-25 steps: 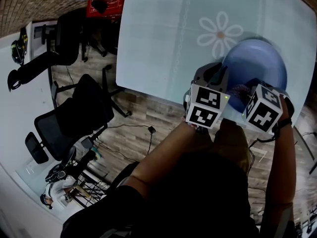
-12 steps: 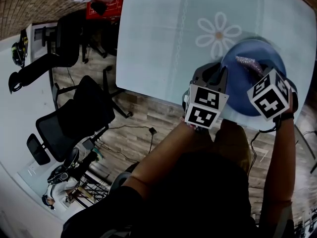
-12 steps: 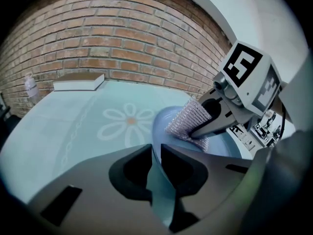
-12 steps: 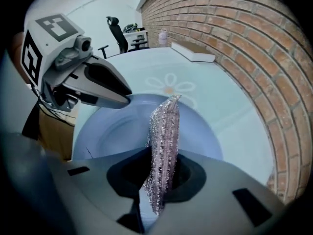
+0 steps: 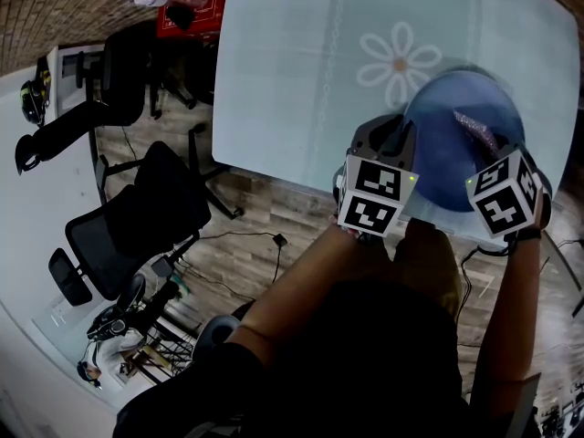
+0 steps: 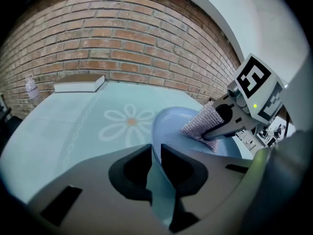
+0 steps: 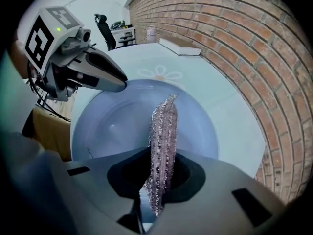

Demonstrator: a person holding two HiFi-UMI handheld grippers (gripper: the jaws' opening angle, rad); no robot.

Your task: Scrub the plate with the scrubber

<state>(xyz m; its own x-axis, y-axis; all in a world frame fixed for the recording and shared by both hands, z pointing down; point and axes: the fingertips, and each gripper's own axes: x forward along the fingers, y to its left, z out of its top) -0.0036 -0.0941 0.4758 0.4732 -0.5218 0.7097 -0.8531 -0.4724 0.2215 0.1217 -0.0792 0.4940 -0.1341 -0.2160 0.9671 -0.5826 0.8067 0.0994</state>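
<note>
A blue plate point(image 5: 456, 144) sits near the front edge of the pale glass table point(image 5: 283, 80), tipped up slightly on my left side. My left gripper point(image 5: 404, 140) is shut on the plate's near-left rim; in the left gripper view the rim point(image 6: 156, 168) runs between the pads. My right gripper point(image 5: 485, 153) hangs over the plate's right half and points steeply down. It is shut on a silvery-purple mesh scrubber point(image 7: 164, 136), whose free end sticks out over the plate's inside point(image 7: 112, 126). Whether the scrubber point(image 5: 474, 128) touches the plate I cannot tell.
A white daisy print point(image 5: 399, 62) marks the table just beyond the plate. A flat white box point(image 6: 78, 83) and a bottle point(image 6: 31, 89) stand at the far edge by the brick wall. Office chairs point(image 5: 137, 208) stand on the floor to the left.
My right gripper has swept the scrubber from the plate's near middle up and to the right, and its marker cube has rolled. The left gripper and the plate have stayed put.
</note>
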